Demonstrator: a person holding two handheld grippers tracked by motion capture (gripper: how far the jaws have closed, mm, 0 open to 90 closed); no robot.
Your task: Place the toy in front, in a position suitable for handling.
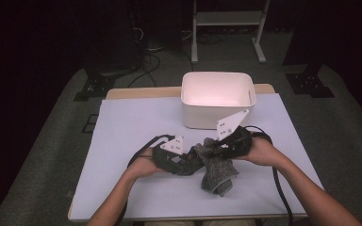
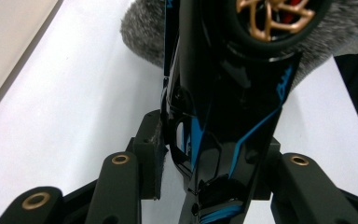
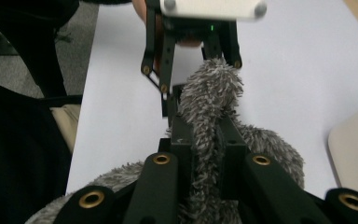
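Leftmost, your left gripper (image 1: 185, 157): matte black jaws with brass-ringed pivots, pinched on a toy car (image 2: 223, 116). The car is glossy black hard plastic with blue stripes and a gold-spoked wheel over a red hub; it stands between the pads in the left gripper view, its far end against the grey fabric.

Next, centre: a fuzzy cloth (image 1: 217, 169), grey, shaggy, deep-piled, soft and shapeless. It lies crumpled on the sheet between your two hands, one lobe drooping toward you, one twisted strand drawn up to the left gripper.

Then your right gripper (image 1: 221, 149): the same black jaws, pressed together on a thick fold of that cloth (image 3: 205, 140), pile bulging out above and below the pads.

Underneath: a paper sheet (image 1: 132, 127), pale, smooth, flat, rectangular, covering the tabletop.

Behind, slightly right: a bin (image 1: 217, 115), white plastic, rounded corners, open-topped, standing just beyond the grippers.
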